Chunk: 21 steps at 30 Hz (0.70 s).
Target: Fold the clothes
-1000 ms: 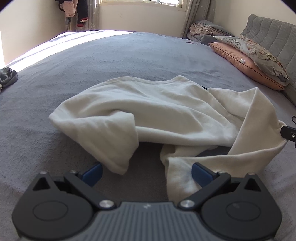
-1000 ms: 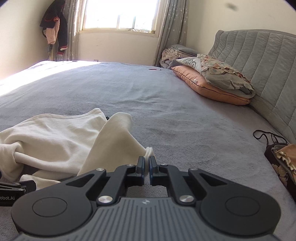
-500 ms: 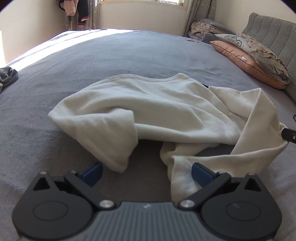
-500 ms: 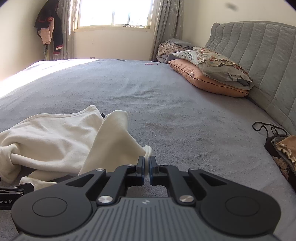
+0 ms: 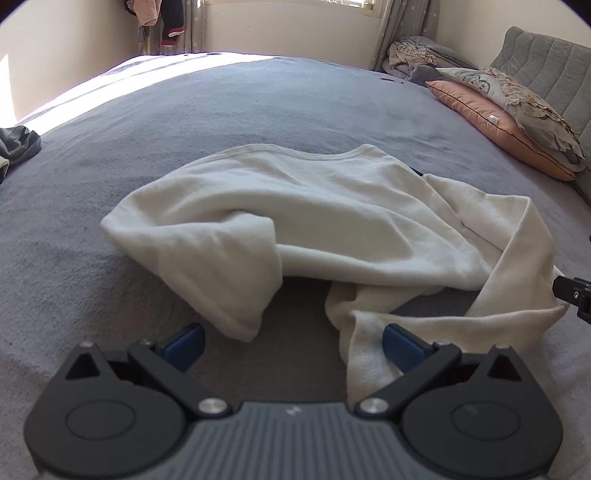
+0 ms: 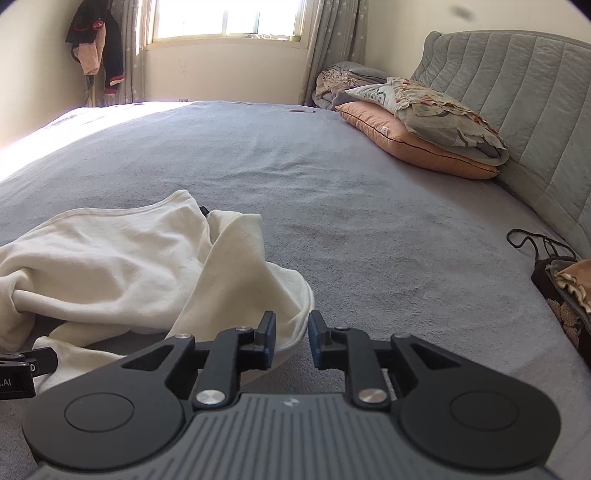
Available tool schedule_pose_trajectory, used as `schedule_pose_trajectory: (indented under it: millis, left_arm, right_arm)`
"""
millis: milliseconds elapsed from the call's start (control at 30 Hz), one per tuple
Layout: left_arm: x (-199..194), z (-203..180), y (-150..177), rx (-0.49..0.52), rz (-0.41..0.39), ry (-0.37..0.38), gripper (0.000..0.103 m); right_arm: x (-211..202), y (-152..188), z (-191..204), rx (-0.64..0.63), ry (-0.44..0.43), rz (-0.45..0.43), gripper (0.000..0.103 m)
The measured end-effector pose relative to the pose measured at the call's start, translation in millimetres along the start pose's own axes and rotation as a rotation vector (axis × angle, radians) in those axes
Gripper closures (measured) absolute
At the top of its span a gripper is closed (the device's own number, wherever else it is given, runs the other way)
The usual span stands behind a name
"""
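Right claw point(image 6: 291, 334) jaws opening, white garment point(image 6: 122, 269) corner between them, released on bed point(image 6: 332, 192). Left claw point(image 5: 293, 341) wide open, empty, garment just ahead for next grab.

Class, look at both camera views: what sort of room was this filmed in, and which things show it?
Most likely a bedroom: a wide bed with a padded headboard, stacked pillows beside it, and a curtained window.

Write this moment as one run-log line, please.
left gripper: open, idle | right gripper: jaws opening, cloth edge between | white garment: crumpled on grey bed
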<state>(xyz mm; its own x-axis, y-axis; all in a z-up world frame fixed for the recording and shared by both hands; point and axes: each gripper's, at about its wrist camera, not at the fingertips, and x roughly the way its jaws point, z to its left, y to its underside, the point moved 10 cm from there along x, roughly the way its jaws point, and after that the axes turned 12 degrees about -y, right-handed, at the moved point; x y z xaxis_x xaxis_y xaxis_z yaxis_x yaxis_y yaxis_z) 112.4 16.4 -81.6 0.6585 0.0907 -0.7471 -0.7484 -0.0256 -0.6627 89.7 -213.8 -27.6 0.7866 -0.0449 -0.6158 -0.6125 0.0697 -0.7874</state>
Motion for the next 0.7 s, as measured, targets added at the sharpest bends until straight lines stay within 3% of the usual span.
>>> schedule_pose_trajectory:
  millis: [300,467,700]
  left_arm:
    - [-0.3,0.5,-4.2,-0.059,-0.020,0.024,0.000]
    - [6.3,0.7,-3.1,-0.069,0.001,-0.007,0.000]
    - [6.5,-6.2,-0.5,-0.110,0.010,0.077,0.005]
  right_arm:
    - [0.0,0.5,-0.5,-0.010,-0.007,0.001,0.058]
    - [0.5,0.8,-2.0,-0.009,-0.003,0.007,0.055]
    - [-3.0,-0.9,-0.4,-0.023,-0.013,-0.006,0.045]
